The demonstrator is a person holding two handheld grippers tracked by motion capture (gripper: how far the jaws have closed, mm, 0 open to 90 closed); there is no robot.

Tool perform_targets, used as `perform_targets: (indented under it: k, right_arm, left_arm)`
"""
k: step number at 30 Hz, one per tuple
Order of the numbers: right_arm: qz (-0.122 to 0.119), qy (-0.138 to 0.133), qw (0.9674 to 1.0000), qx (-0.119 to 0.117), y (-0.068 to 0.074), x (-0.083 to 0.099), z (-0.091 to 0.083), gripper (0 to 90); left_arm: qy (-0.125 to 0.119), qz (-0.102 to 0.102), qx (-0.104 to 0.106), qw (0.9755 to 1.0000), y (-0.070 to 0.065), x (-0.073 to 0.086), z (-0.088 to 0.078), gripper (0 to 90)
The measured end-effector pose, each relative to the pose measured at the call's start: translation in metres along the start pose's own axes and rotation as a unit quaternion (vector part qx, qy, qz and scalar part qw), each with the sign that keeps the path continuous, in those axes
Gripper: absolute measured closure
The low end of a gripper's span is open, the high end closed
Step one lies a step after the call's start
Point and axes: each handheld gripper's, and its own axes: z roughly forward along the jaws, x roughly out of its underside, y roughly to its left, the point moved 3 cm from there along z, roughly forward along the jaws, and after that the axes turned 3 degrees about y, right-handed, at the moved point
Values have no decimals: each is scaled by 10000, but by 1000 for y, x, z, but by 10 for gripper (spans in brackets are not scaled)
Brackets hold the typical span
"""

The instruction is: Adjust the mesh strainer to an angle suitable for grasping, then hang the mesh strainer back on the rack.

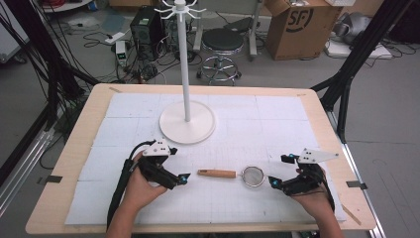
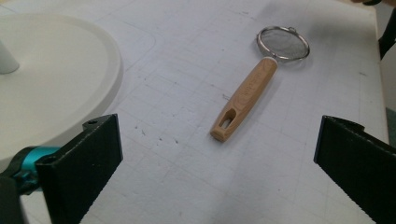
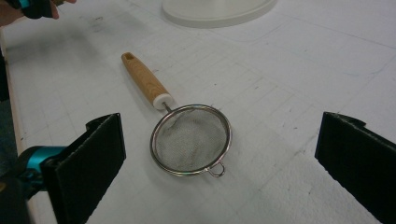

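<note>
A small strainer with a wooden handle (image 1: 216, 173) and a round metal mesh bowl (image 1: 253, 176) lies flat on the white gridded mat, handle pointing left. My left gripper (image 1: 185, 177) stands open just left of the handle's end, apart from it. In the left gripper view the strainer (image 2: 245, 93) lies ahead, beyond the wide black jaws of my left gripper (image 2: 218, 154). My right gripper (image 1: 272, 182) is open just right of the mesh bowl. The right gripper view has the mesh bowl (image 3: 191, 140) low between the spread jaws of my right gripper (image 3: 219, 156), untouched.
A white stand with a round base (image 1: 187, 129) and a tall pole (image 1: 184, 59) topped by hooks rises at the mat's back centre. The mat (image 1: 277, 124) covers a wooden table (image 1: 74, 148). Behind the table are a stool (image 1: 223, 42), a cardboard box (image 1: 302, 27) and cables.
</note>
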Motion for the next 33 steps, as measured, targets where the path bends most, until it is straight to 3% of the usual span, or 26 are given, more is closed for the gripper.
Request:
perform_targets:
  k: [7,15,23,33]
  right_arm:
    - [-14,23,10000,-33,1,-1,3,5]
    - [-33,49,10000,-6,1,0,4,5]
    - [-42,89,9999,-38,2,0,6,5]
    - [-138,56,9999,-21,7,-11,9,6]
  left_arm:
    - [-279,65,13,9996,3,3,-23,16]
    - [-526,-40,-216,9984,16,10,-50,16]
    - [-520,52,-351,9980,17,7,-58,16]
    - [-441,-17,-402,9982,20,10,-54,17]
